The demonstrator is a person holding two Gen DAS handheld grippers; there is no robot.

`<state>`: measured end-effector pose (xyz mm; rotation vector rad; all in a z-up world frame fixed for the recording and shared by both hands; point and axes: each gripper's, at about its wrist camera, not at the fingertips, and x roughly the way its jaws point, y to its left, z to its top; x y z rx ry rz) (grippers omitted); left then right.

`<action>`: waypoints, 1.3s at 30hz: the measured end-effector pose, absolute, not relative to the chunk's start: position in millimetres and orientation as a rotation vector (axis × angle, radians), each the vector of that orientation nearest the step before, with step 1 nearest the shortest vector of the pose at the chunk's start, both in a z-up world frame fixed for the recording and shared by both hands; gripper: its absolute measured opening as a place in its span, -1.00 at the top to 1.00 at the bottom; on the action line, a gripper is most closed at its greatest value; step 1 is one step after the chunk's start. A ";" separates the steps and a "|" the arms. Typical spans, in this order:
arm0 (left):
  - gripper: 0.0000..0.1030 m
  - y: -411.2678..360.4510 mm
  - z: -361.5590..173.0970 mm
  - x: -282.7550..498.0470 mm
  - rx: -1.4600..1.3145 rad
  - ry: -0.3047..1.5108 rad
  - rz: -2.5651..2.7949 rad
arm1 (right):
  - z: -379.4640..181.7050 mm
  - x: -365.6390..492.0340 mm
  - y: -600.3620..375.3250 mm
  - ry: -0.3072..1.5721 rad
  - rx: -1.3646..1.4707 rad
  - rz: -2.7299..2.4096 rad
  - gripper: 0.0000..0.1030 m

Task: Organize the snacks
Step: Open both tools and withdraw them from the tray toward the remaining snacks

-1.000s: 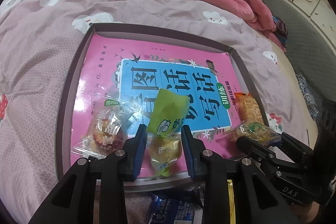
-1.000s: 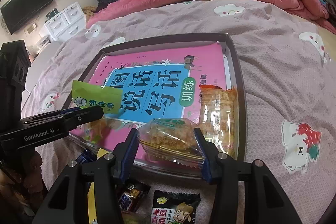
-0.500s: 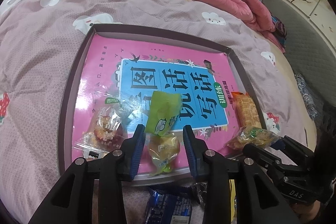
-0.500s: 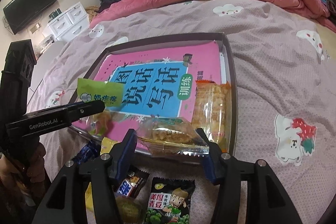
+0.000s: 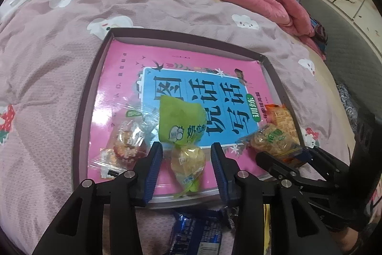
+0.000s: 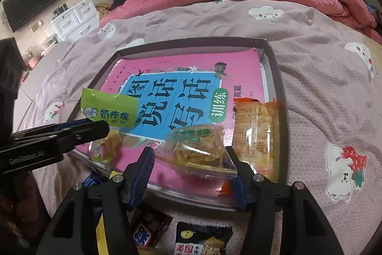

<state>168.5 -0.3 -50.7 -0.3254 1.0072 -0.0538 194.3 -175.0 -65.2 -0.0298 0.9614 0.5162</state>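
I see the tray [image 5: 82, 109] on the bed [image 5: 43, 78], a book [image 5: 129, 78] lying flat inside it. Along its near edge sit four snacks: a wrapped cake [image 5: 127, 146] at left, a candy bag [image 5: 187, 159] beside it, a pastry [image 6: 199, 147] further right, and a cracker pack [image 6: 259, 133] against the right wall. More packets [image 6: 203, 240] lie on the bed before the tray.

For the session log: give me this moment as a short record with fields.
surface: bed with mauve quilt
container: dark tray lined with a pink book
left hand-held gripper: open around a yellow-green snack in the tray
right hand-held gripper: open around a clear-wrapped cake
also in tray: green packet, red-brown pastry, orange cracker pack
outside tray, near edge: blue wrapper, green pea packet
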 end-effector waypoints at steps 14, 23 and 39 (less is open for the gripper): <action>-0.07 6.5 -39.2 164.3 -0.327 0.976 -0.045 | -47.3 195.0 -186.8 0.896 0.035 0.497 -0.39; -0.23 8.1 -27.2 159.3 -0.332 0.959 -0.041 | -27.0 193.9 -206.4 0.831 0.120 0.473 -0.52; -0.38 4.6 -7.3 145.3 -0.342 0.927 -0.061 | -2.1 178.2 -214.8 0.736 0.120 0.468 -0.62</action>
